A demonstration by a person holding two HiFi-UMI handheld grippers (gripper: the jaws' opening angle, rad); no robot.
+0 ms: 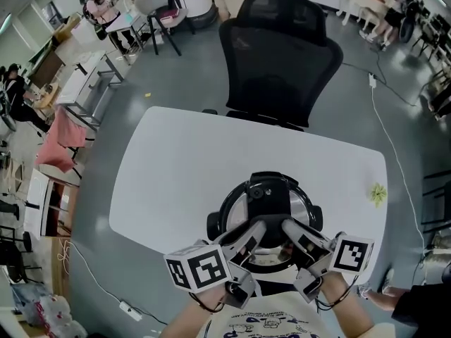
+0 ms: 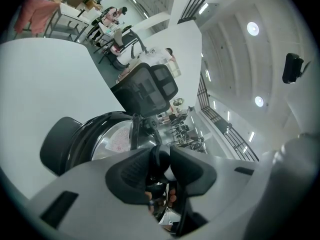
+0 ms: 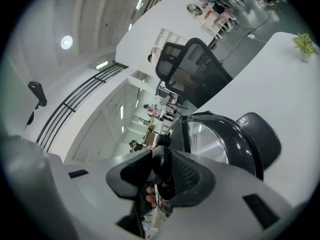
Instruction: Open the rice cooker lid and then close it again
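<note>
Both grippers meet at the near side of the rice cooker (image 1: pixel 271 206), which stands at the middle of the surface's (image 1: pixel 176 160) near edge. The left gripper (image 1: pixel 248 238) comes in from the near left and the right gripper (image 1: pixel 296 236) from the near right. Each gripper view shows its fingers partly closed with a dark, rounded piece pressed between them. This is probably the lid's front handle (image 2: pixel 161 158), so neither hand is nearer than the other.

The hinge side lies straight ahead of the fingers, toward the surface's far edge and the office chair (image 1: pixel 278 55). The lid's black centre band (image 1: pixel 273 196) runs along that same near-to-far line and carries the steam vent (image 1: pixel 257 191) at its far end. Any swing of the lid would therefore be up and away from the person, or back down toward them.

The lid (image 3: pixel 212 141) is round and polished silver inside a black rim, and a printed label shows on it in the left gripper view. Two black side grips (image 1: pixel 215 224) flank the body. From above the lid appears to lie down or nearly so, though the views do not show whether its latch is engaged.
</note>
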